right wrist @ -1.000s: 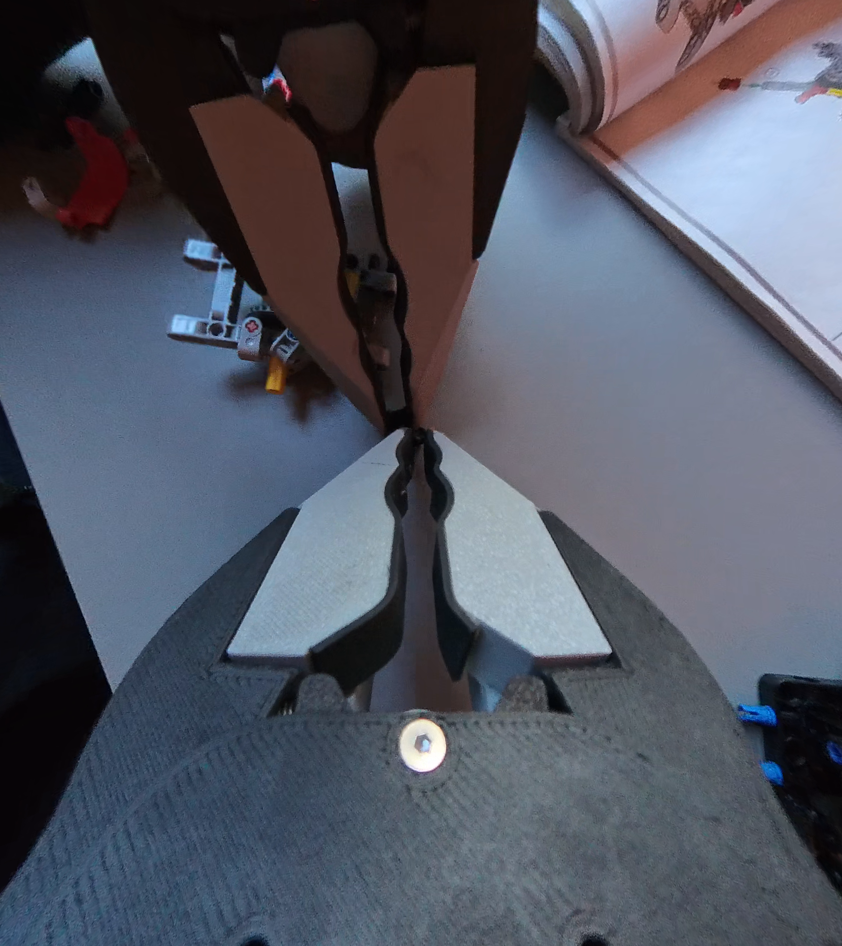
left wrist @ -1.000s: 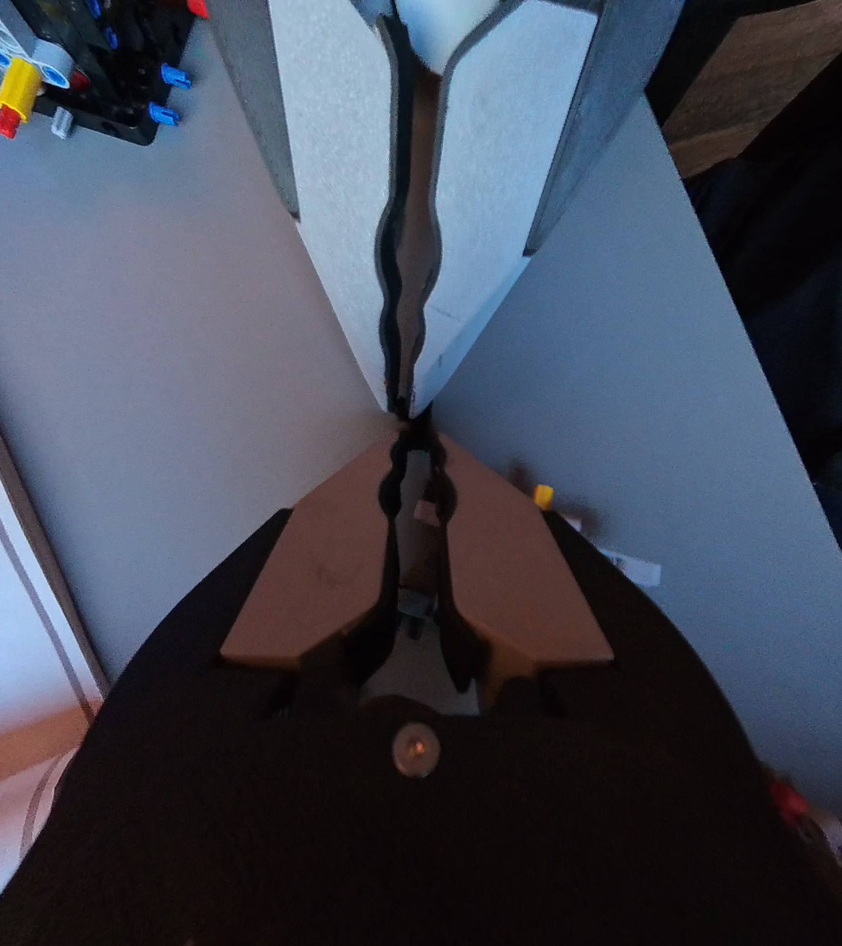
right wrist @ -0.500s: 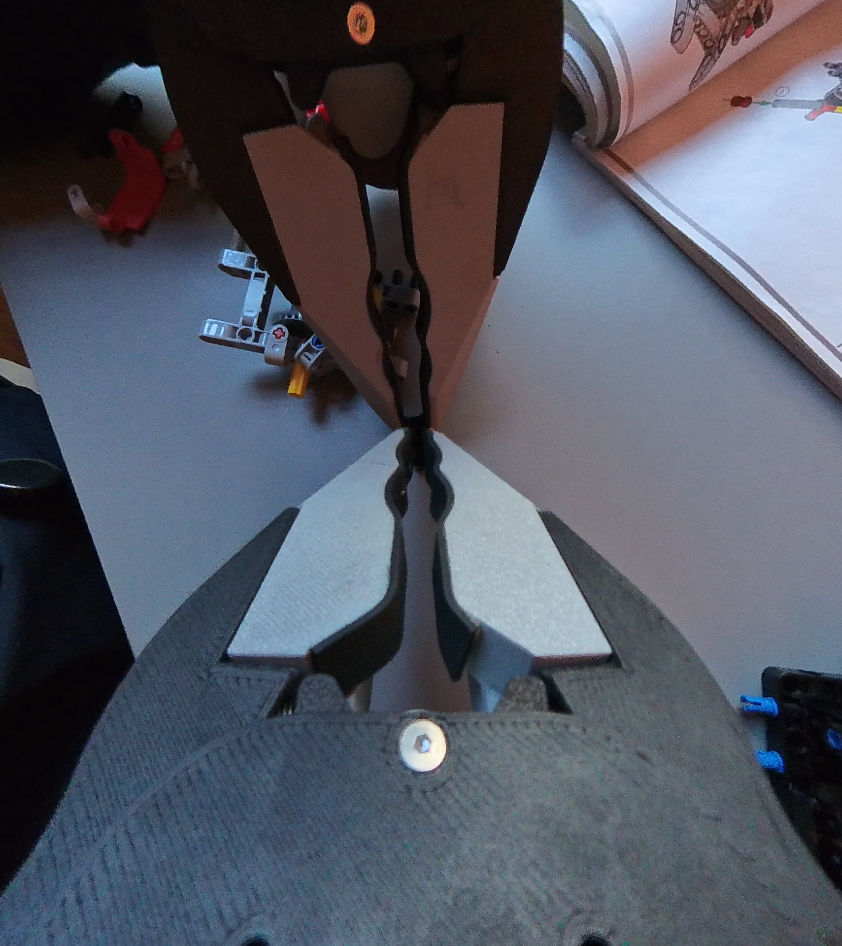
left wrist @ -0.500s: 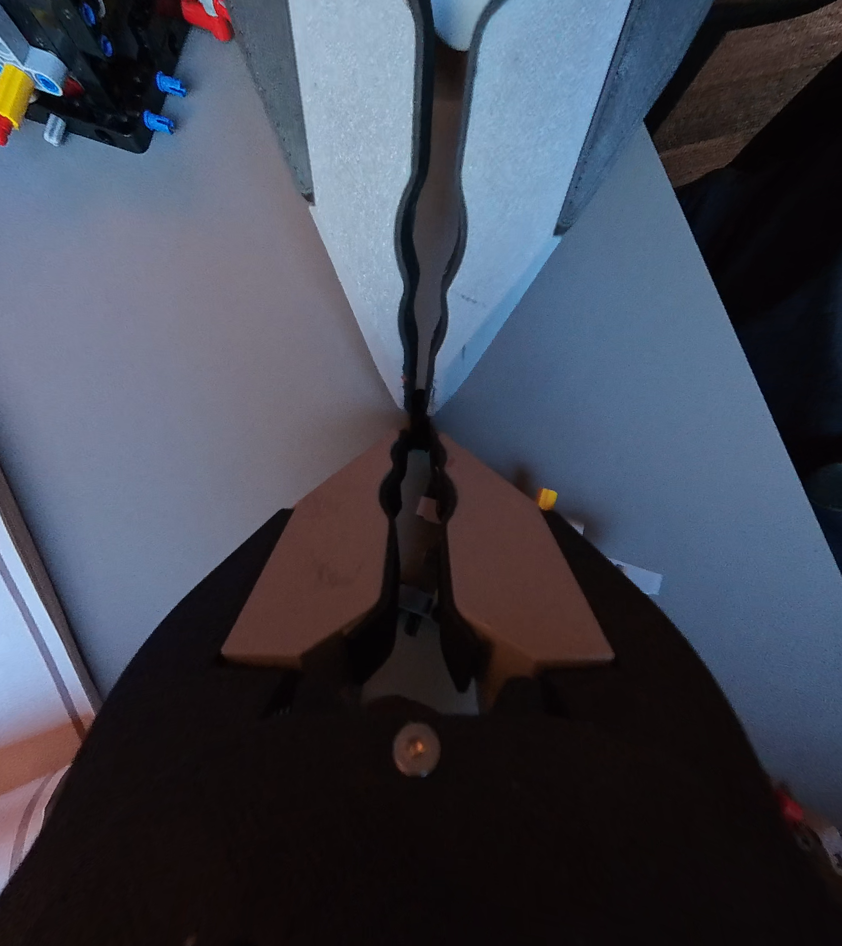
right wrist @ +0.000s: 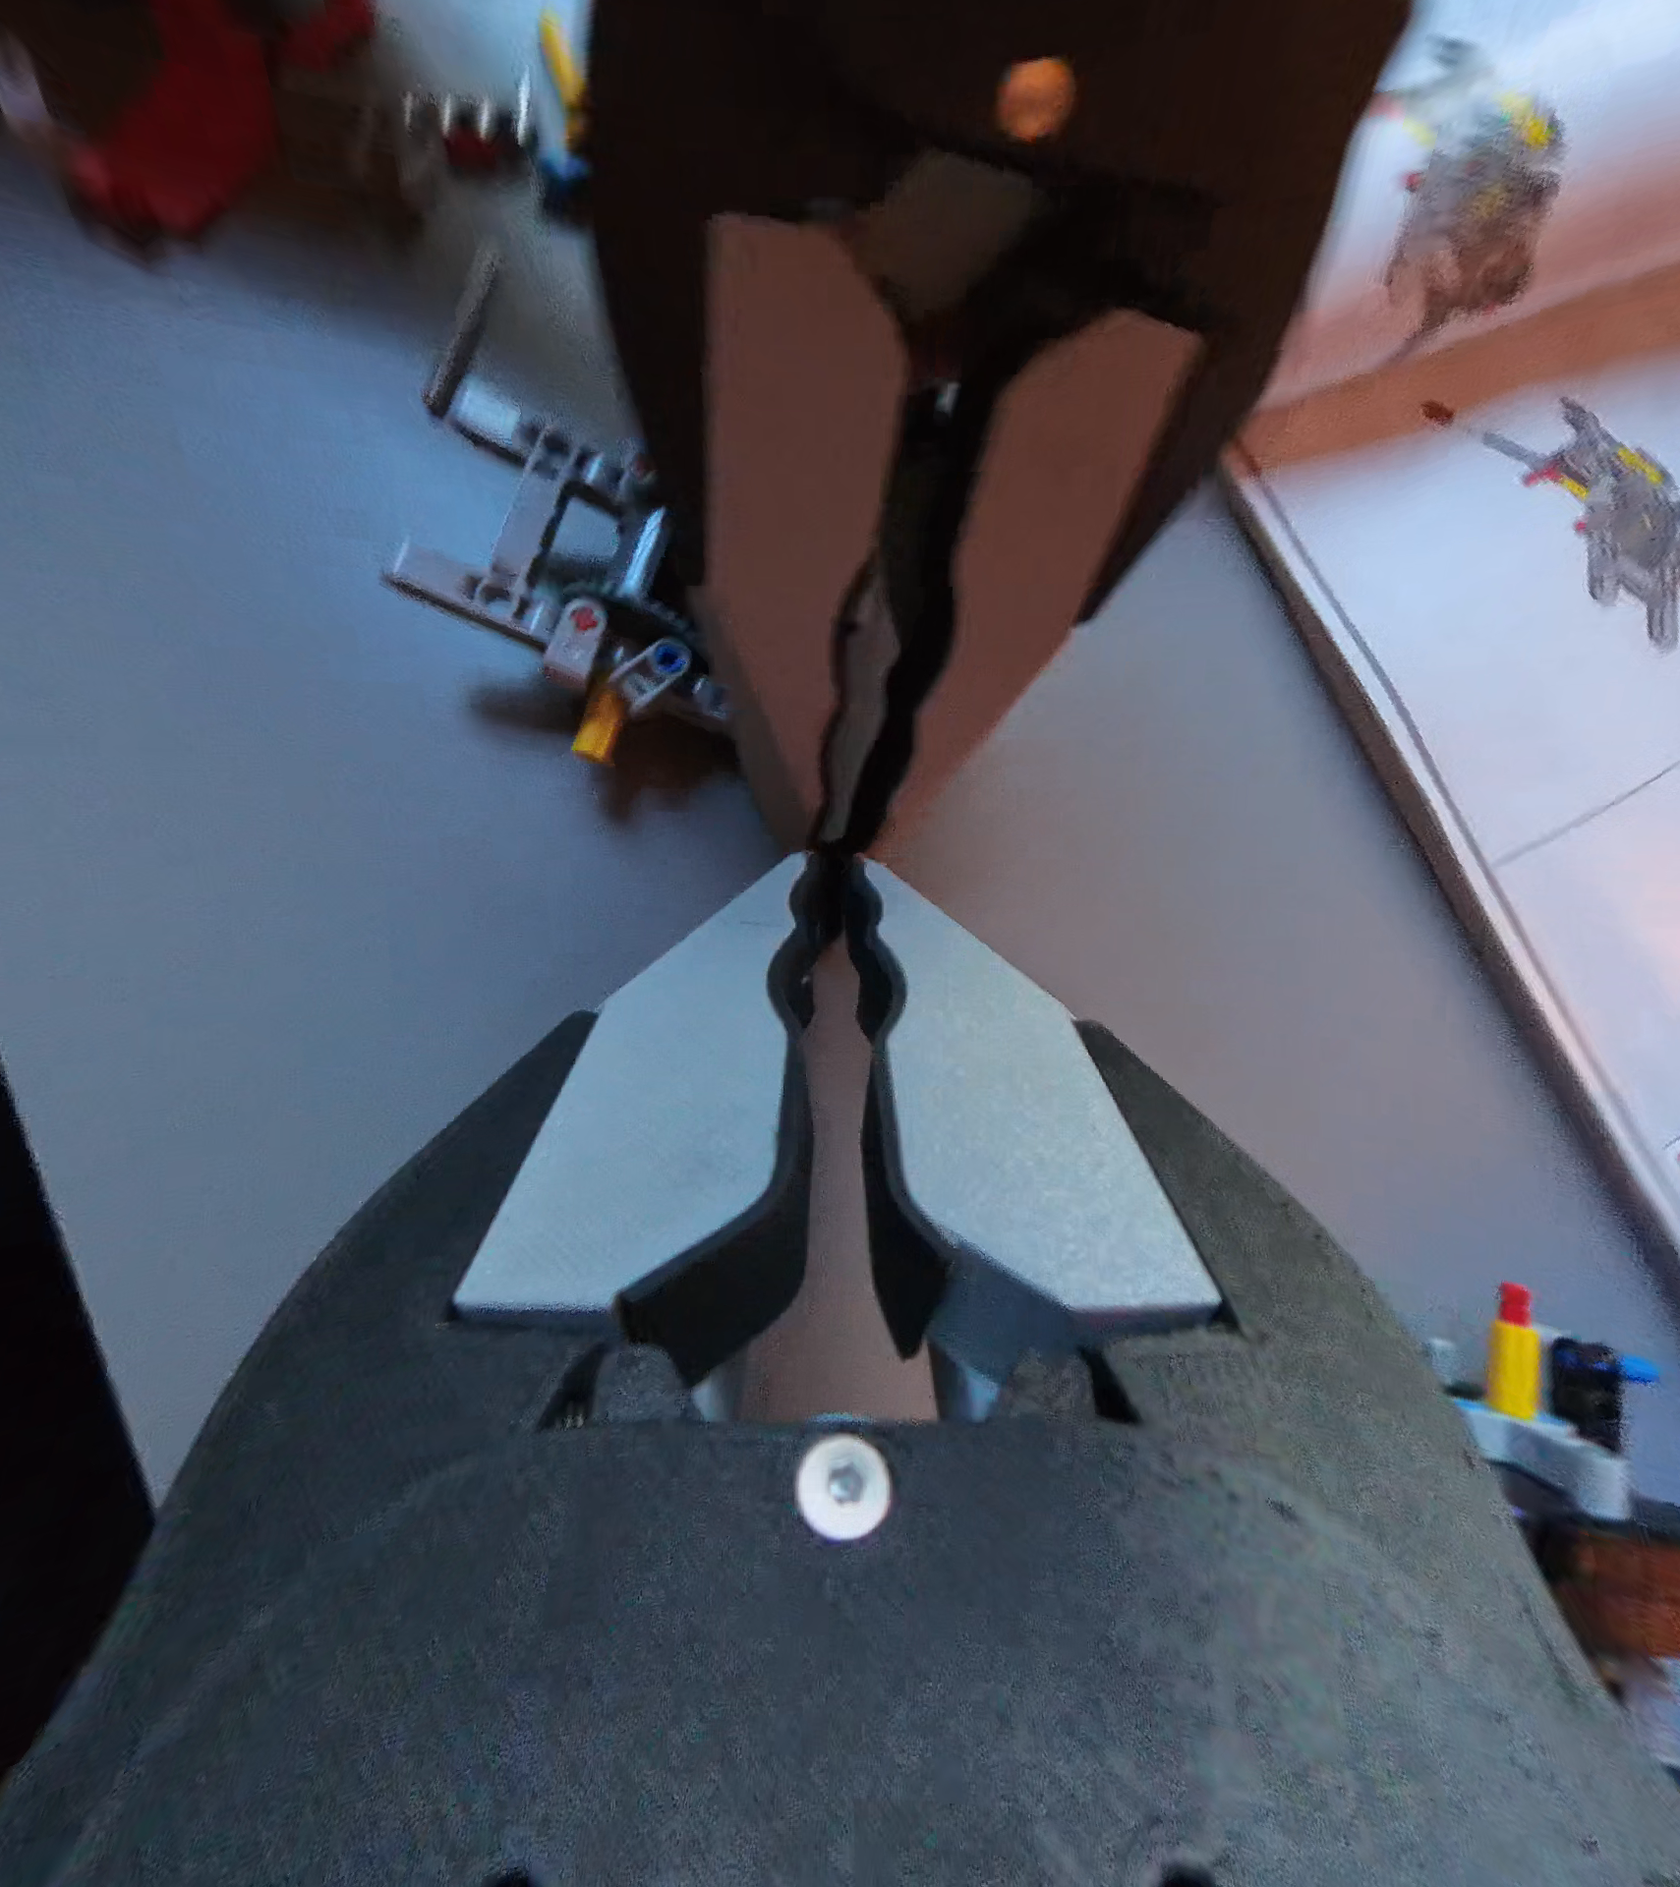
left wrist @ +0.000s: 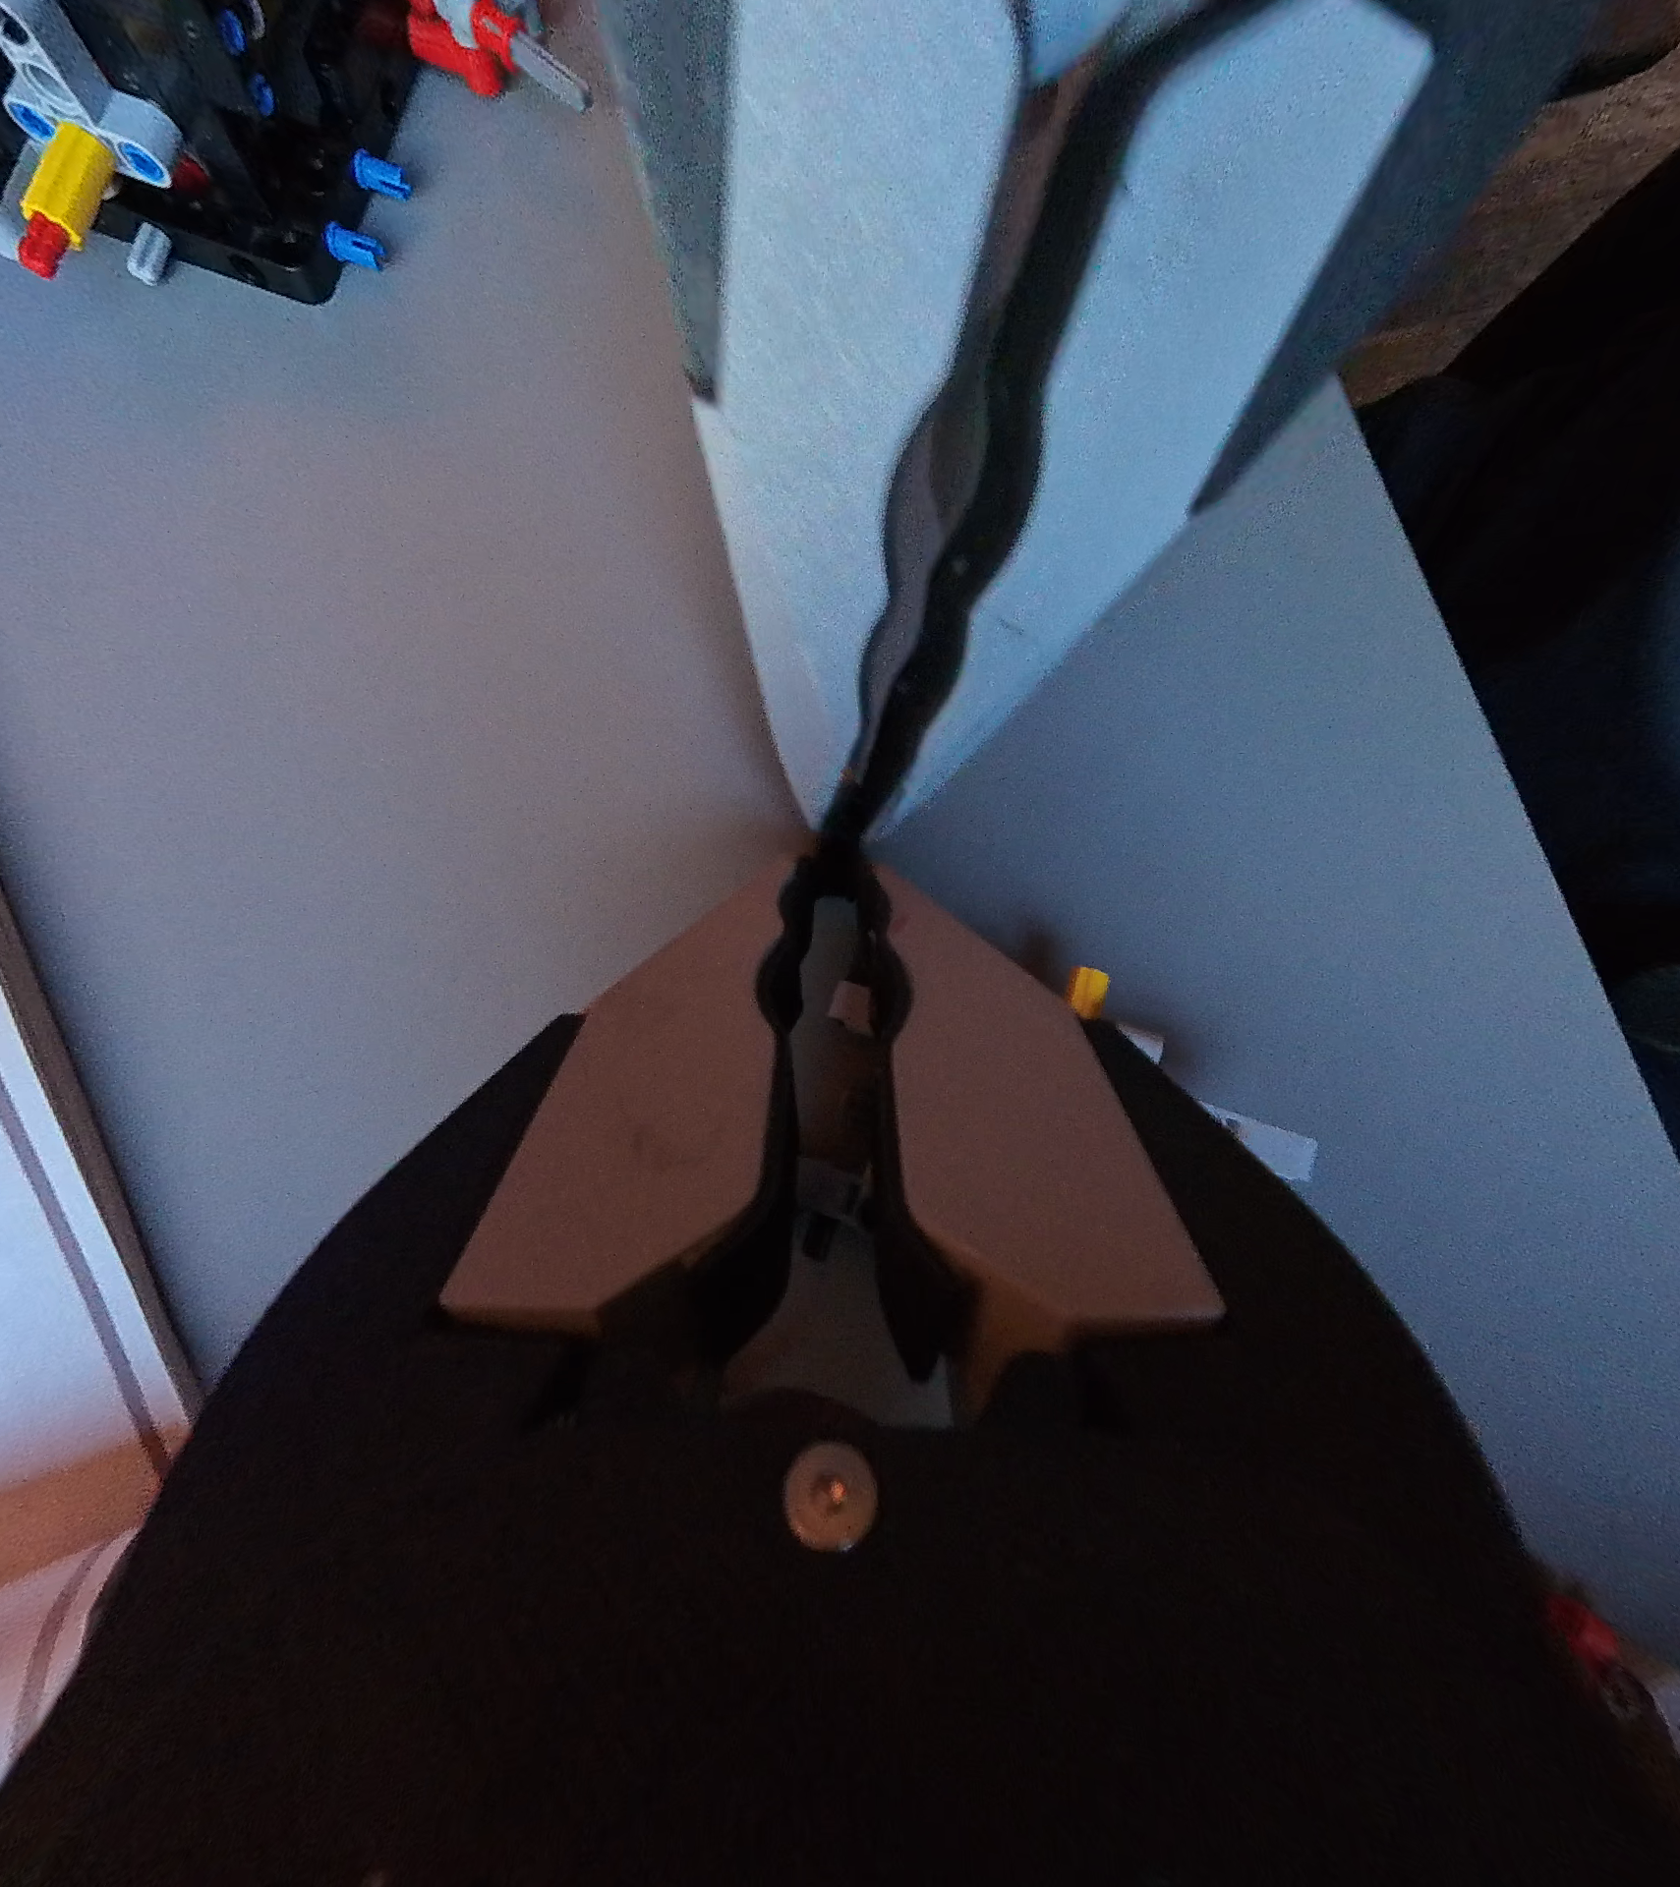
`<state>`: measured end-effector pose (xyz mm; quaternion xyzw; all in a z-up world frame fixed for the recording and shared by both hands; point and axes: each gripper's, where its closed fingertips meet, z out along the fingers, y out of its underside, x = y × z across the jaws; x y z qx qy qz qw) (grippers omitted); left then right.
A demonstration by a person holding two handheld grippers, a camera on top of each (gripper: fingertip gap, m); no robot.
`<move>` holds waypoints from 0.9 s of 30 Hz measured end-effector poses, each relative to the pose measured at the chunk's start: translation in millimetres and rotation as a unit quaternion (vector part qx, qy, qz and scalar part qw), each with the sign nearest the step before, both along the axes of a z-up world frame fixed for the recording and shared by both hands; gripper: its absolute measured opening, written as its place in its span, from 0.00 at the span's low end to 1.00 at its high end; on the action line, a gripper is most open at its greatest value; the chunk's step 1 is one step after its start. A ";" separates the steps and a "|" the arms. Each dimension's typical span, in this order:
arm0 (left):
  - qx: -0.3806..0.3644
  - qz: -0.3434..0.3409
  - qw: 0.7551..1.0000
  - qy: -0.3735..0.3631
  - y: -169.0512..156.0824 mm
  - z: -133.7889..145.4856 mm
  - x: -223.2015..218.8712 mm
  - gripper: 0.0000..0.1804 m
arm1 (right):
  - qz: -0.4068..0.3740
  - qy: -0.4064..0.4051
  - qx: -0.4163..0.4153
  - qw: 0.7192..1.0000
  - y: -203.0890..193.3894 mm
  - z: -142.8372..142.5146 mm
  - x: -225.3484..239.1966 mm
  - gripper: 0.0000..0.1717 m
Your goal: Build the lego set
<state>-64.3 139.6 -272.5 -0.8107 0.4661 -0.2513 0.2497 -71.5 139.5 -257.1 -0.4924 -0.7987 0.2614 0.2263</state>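
The left tool (left wrist: pixel 841 868), tan-fingered, and the right tool (right wrist: pixel 830 868), grey-fingered, meet tip to tip above the grey counter (left wrist: pixel 304 613). Both are closed, with a small dark piece (left wrist: pixel 841 832) pinched where the tips join; which tool's pads press on it I cannot tell. An open instruction booklet (right wrist: pixel 1581 715) lies at the counter's edge. A black brick assembly (left wrist: pixel 202 153) sits well apart, and a grey beam assembly (right wrist: pixel 560 572) lies just beside the left tool.
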 end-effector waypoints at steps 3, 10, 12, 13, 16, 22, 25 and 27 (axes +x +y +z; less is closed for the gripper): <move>-0.004 0.001 1.000 -0.007 0.2 0.2 0.5 0.03 | -0.039 0.021 -0.092 0.995 5.3 11.9 -1.9 0.00; -0.005 0.001 1.000 -0.006 0.3 0.0 0.4 0.03 | -0.053 0.001 -0.103 0.993 2.4 -3.9 1.6 0.00; -0.005 0.001 1.000 -0.005 0.3 0.1 0.4 0.03 | -0.053 0.002 -0.103 0.993 2.5 -4.4 1.7 0.00; -0.005 0.001 1.000 -0.005 0.3 0.0 0.5 0.03 | -0.051 0.002 -0.098 0.994 2.3 -4.7 1.9 0.00; -0.007 0.002 1.000 -0.008 0.3 0.0 0.5 0.03 | -0.038 0.001 -0.058 0.998 1.8 -5.5 2.5 0.00; -0.005 0.002 1.000 -0.001 0.1 -0.5 -0.2 0.03 | 0.037 -0.060 0.065 0.995 1.0 -11.5 2.6 0.01; -0.001 0.002 1.000 0.008 0.3 -0.6 -0.2 0.03 | 0.047 -0.071 0.011 0.996 1.5 -13.3 3.6 0.00; -0.003 0.001 1.000 0.008 -0.3 -0.5 -1.2 0.03 | 0.035 -0.053 -0.045 0.997 0.6 -13.1 2.0 0.01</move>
